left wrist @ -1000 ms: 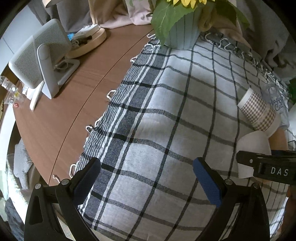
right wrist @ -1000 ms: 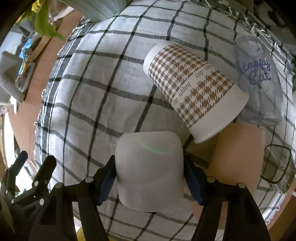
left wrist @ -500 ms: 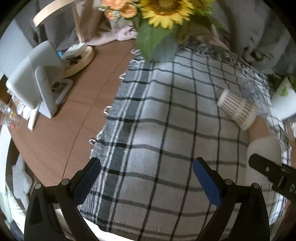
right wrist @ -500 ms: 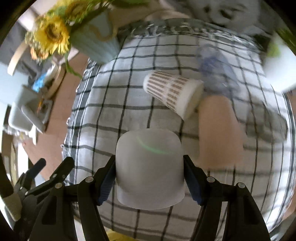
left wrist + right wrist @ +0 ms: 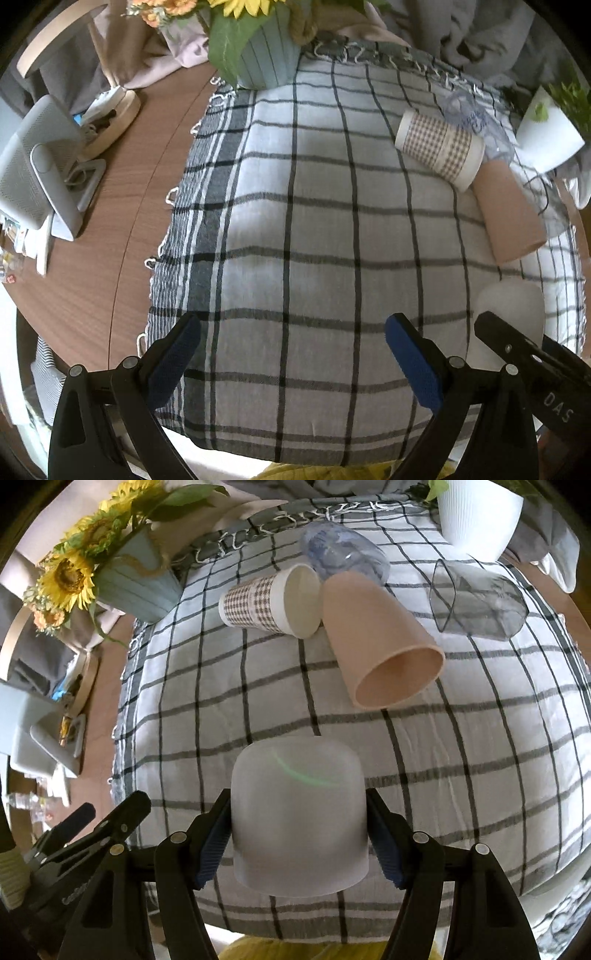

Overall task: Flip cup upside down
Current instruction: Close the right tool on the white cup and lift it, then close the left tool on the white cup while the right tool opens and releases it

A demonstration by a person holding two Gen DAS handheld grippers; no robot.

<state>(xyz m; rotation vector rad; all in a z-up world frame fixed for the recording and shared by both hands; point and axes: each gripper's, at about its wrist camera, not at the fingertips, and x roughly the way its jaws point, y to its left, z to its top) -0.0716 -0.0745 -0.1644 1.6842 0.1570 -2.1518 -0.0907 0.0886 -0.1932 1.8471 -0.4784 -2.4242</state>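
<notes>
My right gripper [image 5: 299, 845] is shut on a frosted white cup [image 5: 298, 812], its closed base pointing away from me, its rim toward me, held above the checked cloth [image 5: 480, 775]. The cup also shows in the left wrist view [image 5: 511, 306] at the right edge, behind the right gripper's black finger [image 5: 517, 350]. My left gripper [image 5: 291, 354] is open and empty over the cloth's near part [image 5: 295, 240].
On the cloth lie a houndstooth paper cup [image 5: 269, 602], a beige cup [image 5: 380, 642], a clear printed cup [image 5: 343, 554] and a grey clear cup [image 5: 480, 598], all on their sides. A sunflower vase [image 5: 136, 583], a white pot [image 5: 476, 513] and a white device [image 5: 33, 170] stand around.
My right gripper has lifted the frosted cup up and back from the other cups, which now look smaller and farther. The left gripper has also risen and stays open.
</notes>
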